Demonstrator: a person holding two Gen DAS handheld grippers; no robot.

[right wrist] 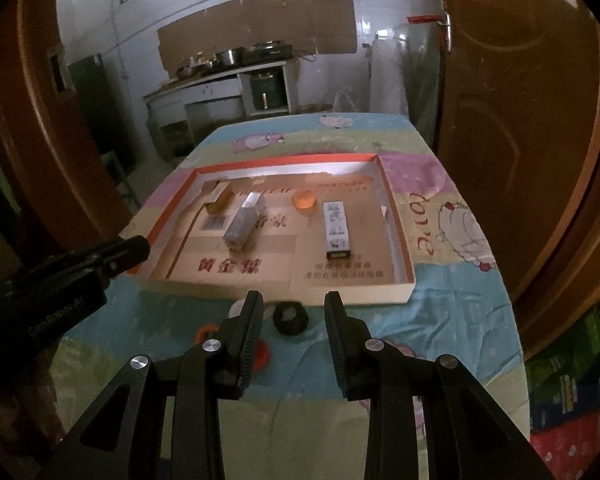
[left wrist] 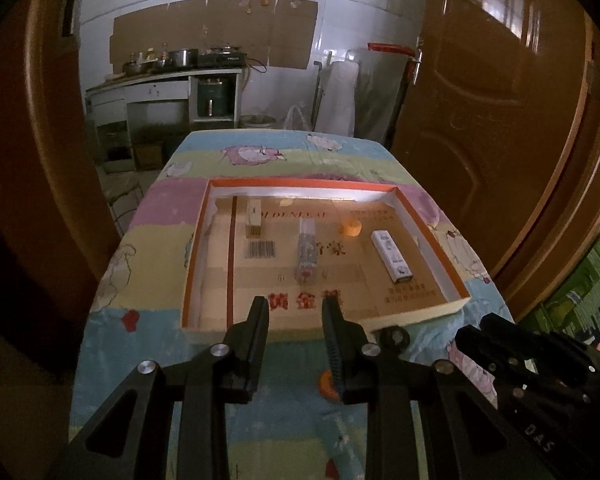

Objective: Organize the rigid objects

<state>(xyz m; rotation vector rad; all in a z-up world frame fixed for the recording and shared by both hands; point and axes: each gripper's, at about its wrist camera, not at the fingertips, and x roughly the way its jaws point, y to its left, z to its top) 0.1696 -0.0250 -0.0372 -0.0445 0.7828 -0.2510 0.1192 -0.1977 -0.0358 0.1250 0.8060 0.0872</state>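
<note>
A shallow cardboard tray (left wrist: 432, 236) with an orange rim lies on the cloth-covered table. In it are a small gold box (left wrist: 254, 220), a clear bottle (left wrist: 307, 252) on its side, an orange round piece (left wrist: 351, 227) and a long white box (left wrist: 392, 256). On the cloth in front of the tray lie a black ring (left wrist: 394, 336) and an orange piece (left wrist: 327, 386), half hidden by a finger. My left gripper (left wrist: 295, 302) hovers before the tray's near wall, open and empty. My right gripper (right wrist: 293, 298) is open above the black ring (right wrist: 290, 318), holding nothing.
The cartoon-print cloth (right wrist: 452, 220) covers the whole table, with bare strips right of and beyond the tray (right wrist: 404, 240). Brown doors (left wrist: 500, 120) stand close on both sides. A kitchen counter (left wrist: 160, 80) with pots is at the far wall. Each gripper shows in the other's view.
</note>
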